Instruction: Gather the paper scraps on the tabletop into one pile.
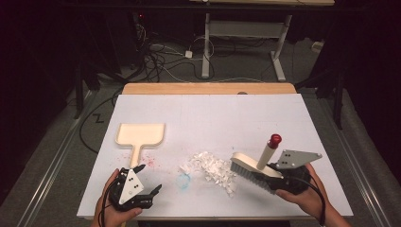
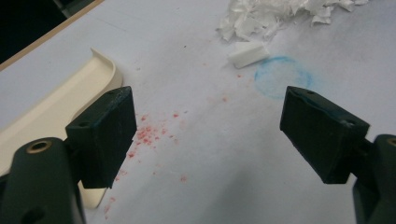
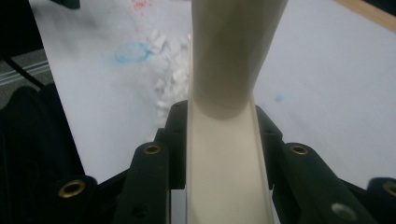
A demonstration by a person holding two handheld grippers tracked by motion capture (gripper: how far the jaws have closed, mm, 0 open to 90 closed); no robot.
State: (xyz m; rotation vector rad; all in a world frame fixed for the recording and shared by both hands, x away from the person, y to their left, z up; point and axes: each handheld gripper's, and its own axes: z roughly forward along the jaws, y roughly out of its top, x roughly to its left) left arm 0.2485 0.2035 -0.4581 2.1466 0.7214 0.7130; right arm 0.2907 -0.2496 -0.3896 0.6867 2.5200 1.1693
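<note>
A cream dustpan [image 1: 140, 134] lies flat on the white table at the left, its handle pointing toward the near edge. My left gripper [image 1: 147, 178] stands open just past the handle's end; the pan's handle [image 2: 56, 109] runs beside its left jaw. A pile of white paper scraps [image 1: 212, 168] lies in the middle, with more scraps [image 2: 275, 16] ahead of the left gripper. My right gripper [image 1: 279, 172] is shut on the cream hand brush [image 1: 255, 165], red-capped handle tilted up, bristles at the pile's right edge. The brush [image 3: 224, 140] sits clamped between the right jaws.
A blue chalk circle [image 1: 183, 180] and red specks [image 1: 150, 161] mark the table near the front. The table's wooden far edge [image 1: 208, 88] is bare. Beyond it stand another table's legs [image 1: 206, 45] and loose cables on the floor.
</note>
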